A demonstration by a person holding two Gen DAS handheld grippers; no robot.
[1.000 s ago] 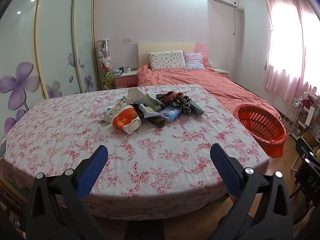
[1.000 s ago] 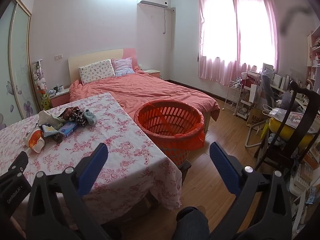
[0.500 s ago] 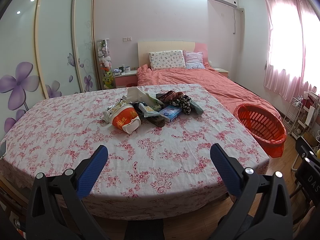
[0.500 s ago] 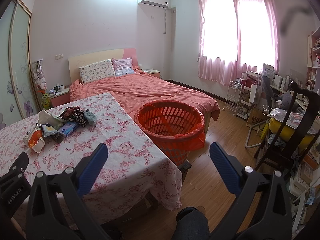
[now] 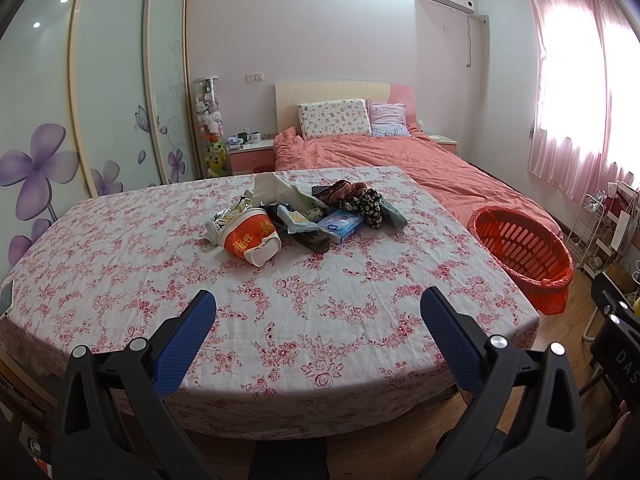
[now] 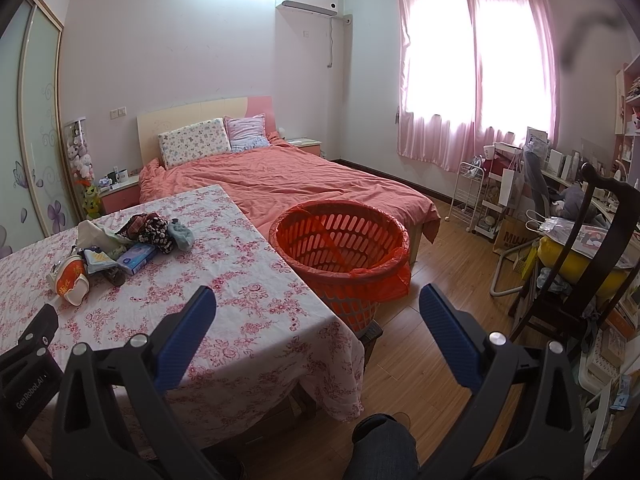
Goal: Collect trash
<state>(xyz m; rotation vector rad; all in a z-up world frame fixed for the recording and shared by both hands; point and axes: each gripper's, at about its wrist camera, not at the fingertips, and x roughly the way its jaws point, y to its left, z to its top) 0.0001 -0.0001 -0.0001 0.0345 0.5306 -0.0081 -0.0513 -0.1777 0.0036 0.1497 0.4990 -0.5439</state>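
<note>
**Both grippers spread wide, trash heaped mid-table**

I see the floral table [image 5: 280, 320] filling the frame's centre, and the orange basket [image 6: 340, 240] at its right edge (lined, it seems). The trash pile [image 5: 304, 216] sits upper centre, with an orange noodle cup [image 5: 250, 240]. My left gripper [image 5: 318, 308] and right gripper [image 6: 316, 304] gape wide, holding nothing.

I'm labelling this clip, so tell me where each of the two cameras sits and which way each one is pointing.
Left wrist: on the left gripper, facing across the floral table at the trash pile and the bed; its own blue-padded fingers show, open.
Right wrist: on the right gripper, aimed further right at the table corner, the red basket and the window; its open fingers and the person's knee show.
Shared: table, trash pile, basket, bed.
</note>
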